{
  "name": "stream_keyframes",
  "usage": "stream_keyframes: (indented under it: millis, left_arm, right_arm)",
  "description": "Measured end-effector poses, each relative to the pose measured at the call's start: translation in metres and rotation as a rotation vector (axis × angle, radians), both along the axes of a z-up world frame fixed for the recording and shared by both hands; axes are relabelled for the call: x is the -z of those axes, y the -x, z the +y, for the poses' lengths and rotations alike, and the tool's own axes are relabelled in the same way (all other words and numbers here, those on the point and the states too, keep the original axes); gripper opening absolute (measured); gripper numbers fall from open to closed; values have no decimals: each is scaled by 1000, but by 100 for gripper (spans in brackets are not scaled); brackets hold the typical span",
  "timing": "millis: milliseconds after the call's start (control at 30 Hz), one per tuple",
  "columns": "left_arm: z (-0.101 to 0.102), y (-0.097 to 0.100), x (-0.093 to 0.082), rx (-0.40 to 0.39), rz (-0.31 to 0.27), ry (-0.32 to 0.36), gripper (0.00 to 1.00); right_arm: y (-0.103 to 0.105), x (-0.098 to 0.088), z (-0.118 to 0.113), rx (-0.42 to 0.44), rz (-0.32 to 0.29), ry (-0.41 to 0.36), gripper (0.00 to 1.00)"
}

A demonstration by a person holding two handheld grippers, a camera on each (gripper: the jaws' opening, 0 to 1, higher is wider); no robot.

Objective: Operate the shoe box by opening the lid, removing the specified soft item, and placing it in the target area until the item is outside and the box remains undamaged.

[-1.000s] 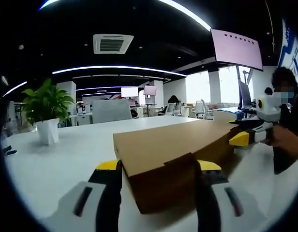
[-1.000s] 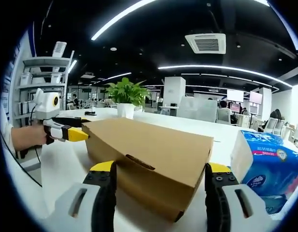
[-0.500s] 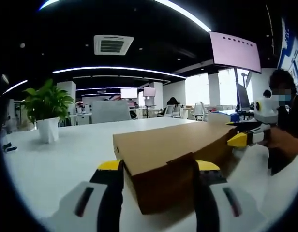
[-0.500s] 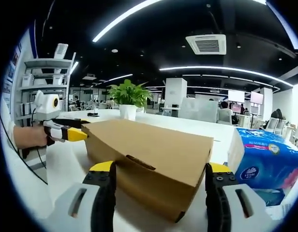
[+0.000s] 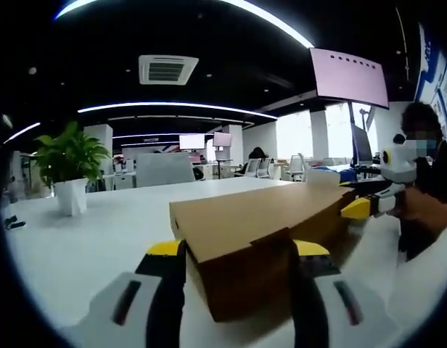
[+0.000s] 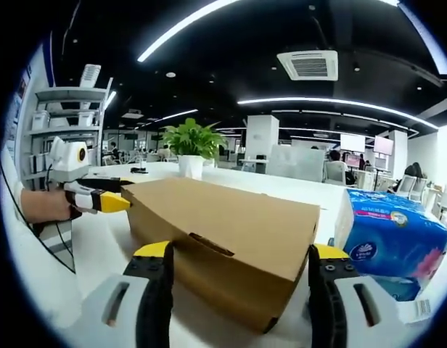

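closed shoe box [image 6: 231, 228] between both grippers' jaws; tissue pack [image 6: 389, 243] beside

close opposing views, shared box [image 5: 260, 232]

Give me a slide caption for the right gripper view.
Both grippers bracket the closed shoe box, tissue pack alongside.

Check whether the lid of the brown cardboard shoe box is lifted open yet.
No, the brown cardboard shoe box has its lid lying flat and closed, front flap down over the end wall.
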State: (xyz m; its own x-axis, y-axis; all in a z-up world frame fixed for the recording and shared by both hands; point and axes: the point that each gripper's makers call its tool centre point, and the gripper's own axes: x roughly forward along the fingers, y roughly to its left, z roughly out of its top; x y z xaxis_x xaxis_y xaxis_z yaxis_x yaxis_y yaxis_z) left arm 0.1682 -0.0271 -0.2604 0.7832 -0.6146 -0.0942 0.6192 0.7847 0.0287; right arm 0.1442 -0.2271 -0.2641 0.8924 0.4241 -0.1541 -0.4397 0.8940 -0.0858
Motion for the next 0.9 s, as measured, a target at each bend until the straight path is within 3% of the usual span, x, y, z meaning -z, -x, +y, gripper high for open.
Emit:
stream_keyframes:
  millis: [233,300,367,500,567,633,900]
  left_arm:
    - [-1,0,0,6,-2,2,59]
    - [0,-1,0,8,-2,-2,59]
    - [-1,1,2,4,3,-4,59]
    - [0,3,1,12,18,-3,59]
    - [4,1,0,-9,6,-7,64]
    - [11,-4,-4,-46,-31,-34,71]
    - [20,-5,-36,-15,-30,41,60]
  right_arm:
    - [-1,0,-1,0,6,6,78]
    - [0,3,-3,-7,9,50,77]
    - [4,2,-1,-20,36,35,80]
    - [10,-7,-4,-29,24,15,80]
    - [10,-12,-6,-23,7,9,80]
    - [10,-15,-8,-23,10,6,79]
    - [11,-47,-19,-38,-42,-61,74]
